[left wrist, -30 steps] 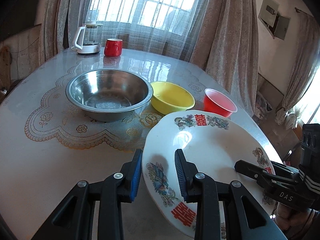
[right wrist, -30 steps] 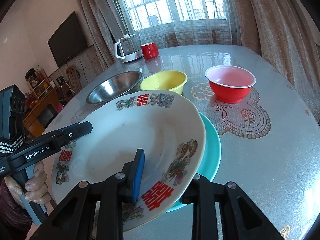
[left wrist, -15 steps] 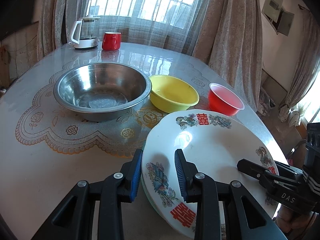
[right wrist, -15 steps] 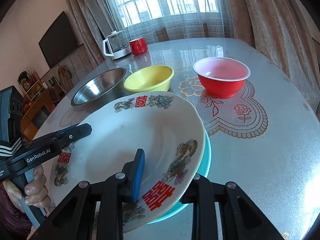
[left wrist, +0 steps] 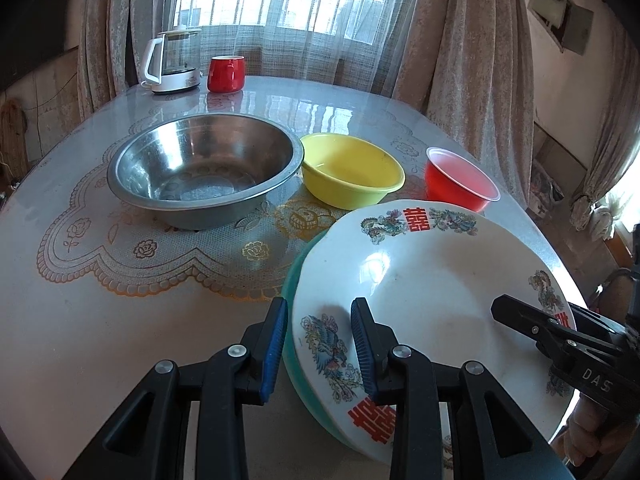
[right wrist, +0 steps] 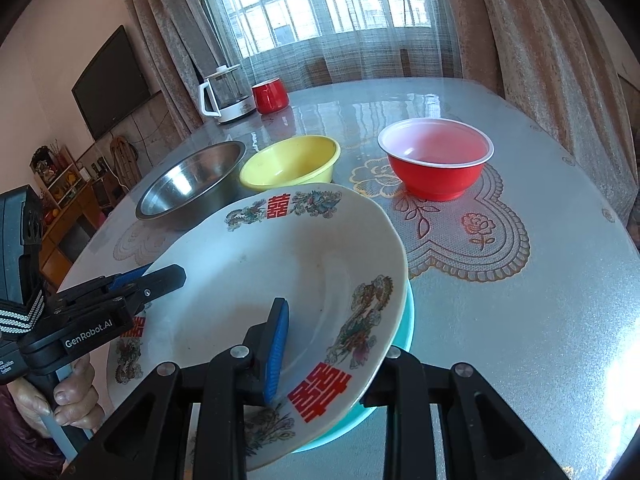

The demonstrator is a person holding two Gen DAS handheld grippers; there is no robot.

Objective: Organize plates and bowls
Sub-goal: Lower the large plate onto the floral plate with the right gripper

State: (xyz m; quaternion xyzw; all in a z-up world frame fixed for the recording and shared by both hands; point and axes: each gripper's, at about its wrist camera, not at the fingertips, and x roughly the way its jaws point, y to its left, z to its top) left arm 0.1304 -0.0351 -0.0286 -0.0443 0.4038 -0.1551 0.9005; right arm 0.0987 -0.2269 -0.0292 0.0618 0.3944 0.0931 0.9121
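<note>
Nearest, the left tool [left wrist: 319, 344] straddles the left rim of the white patterned plate [left wrist: 432, 292], its jaws narrow and just eased wider; a gap shows between the outer pad and the rim, so the grip looks loosened rather than clamped. The right tool [right wrist: 332, 350] straddles the plate's near right rim with one blue pad [right wrist: 277, 350] above the face and the other finger hidden beneath; its jaws have also just been opening, and whether they press I cannot tell. The plate sits tilted on a teal plate [right wrist: 402, 332], off-centre, near the worktop [right wrist: 520, 320] edge.

Further back stand the steel bowl [left wrist: 204, 168] at the left, the yellow bowl [left wrist: 352, 174] touching it, and the red bowl [right wrist: 436, 164] at the right. Far off are a glass kettle [left wrist: 174, 62] and a red mug [left wrist: 226, 74].

The risk, as I judge it: letting go unevenly could let the tilted plate slide off the teal one, or a retreating finger could drag it toward the edge.
</note>
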